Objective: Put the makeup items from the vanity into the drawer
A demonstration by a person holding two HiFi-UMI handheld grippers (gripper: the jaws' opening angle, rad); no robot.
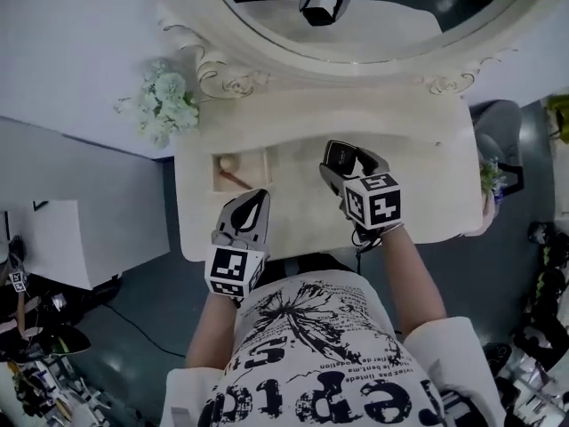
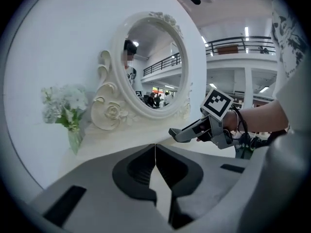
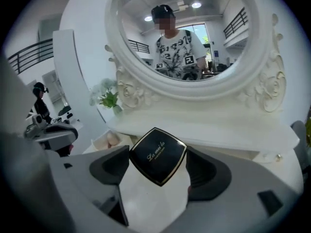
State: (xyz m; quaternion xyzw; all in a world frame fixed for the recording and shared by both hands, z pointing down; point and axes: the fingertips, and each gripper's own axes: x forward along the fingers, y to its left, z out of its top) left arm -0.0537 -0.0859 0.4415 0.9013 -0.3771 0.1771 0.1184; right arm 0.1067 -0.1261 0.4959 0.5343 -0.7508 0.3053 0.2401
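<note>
A black square compact (image 3: 158, 155) with gold lettering is clamped between the jaws of my right gripper (image 3: 158, 165). In the head view this gripper (image 1: 337, 162) hovers over the middle of the cream vanity top (image 1: 427, 185), with the compact (image 1: 338, 157) at its tip. Left of it is the open drawer (image 1: 216, 174); a wooden-handled item (image 1: 234, 178) lies inside. My left gripper (image 1: 254, 201) is at the vanity's front edge, just right of the drawer. Its jaws (image 2: 155, 158) are shut with nothing between them.
A round mirror (image 1: 356, 25) in an ornate cream frame stands at the back of the vanity. A vase of white flowers (image 1: 166, 103) sits at the back left corner. A small plant (image 1: 491, 176) is at the right edge. Grey floor surrounds the vanity.
</note>
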